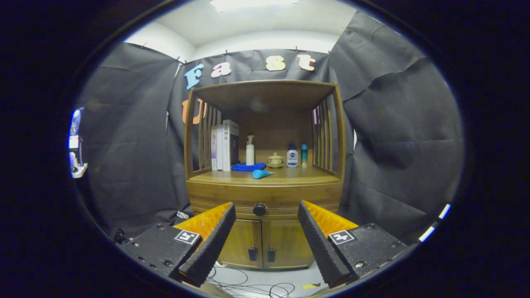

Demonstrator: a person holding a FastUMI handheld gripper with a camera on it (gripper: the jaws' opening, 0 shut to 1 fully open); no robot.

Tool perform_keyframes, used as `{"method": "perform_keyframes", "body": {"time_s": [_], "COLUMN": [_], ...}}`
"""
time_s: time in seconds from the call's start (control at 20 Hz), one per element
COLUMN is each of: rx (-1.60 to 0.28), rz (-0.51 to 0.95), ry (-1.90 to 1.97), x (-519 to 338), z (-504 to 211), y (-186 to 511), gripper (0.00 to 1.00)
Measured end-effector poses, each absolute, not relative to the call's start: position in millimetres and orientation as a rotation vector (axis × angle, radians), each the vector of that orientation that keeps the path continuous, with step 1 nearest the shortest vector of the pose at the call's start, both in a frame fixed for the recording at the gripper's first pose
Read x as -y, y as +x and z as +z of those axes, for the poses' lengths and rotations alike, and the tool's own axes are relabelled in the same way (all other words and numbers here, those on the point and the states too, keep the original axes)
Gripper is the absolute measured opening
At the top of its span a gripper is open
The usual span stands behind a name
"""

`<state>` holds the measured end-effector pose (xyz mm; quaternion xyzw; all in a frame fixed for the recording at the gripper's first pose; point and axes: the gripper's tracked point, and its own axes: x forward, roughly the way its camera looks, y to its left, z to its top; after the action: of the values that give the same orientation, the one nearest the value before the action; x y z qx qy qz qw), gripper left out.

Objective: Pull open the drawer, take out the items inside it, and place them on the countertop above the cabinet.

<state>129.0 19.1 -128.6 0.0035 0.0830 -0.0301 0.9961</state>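
Note:
A wooden cabinet [265, 194] stands ahead against the booth's wall. Its drawer [232, 199] is closed, with a round dark knob [259, 209] at the middle of its front. The knob lies beyond my fingertips, between them and slightly left of centre. My gripper [266, 209] is open, fingers wide apart, nothing held. On the countertop [298, 176] above the drawer lies a blue tube [261, 174] near the front edge. What is inside the drawer is hidden.
At the back of the countertop stand books [224, 145], a white pump bottle [250, 151], a blue cloth [248, 167], a small lidded pot [275, 160] and two small bottles [292, 156]. Two lower doors [261, 244] sit under the drawer. Cables [248, 283] lie on the floor.

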Motion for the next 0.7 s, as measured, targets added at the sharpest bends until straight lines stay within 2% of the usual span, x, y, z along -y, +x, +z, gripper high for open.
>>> {"method": "perform_keyframes", "body": {"time_s": [0.7], "rx": [-0.116], "rz": [-0.001], "ry": [0.010], "x": [-33], "z": [-117], "y": [130], "gripper": [0.99]}}
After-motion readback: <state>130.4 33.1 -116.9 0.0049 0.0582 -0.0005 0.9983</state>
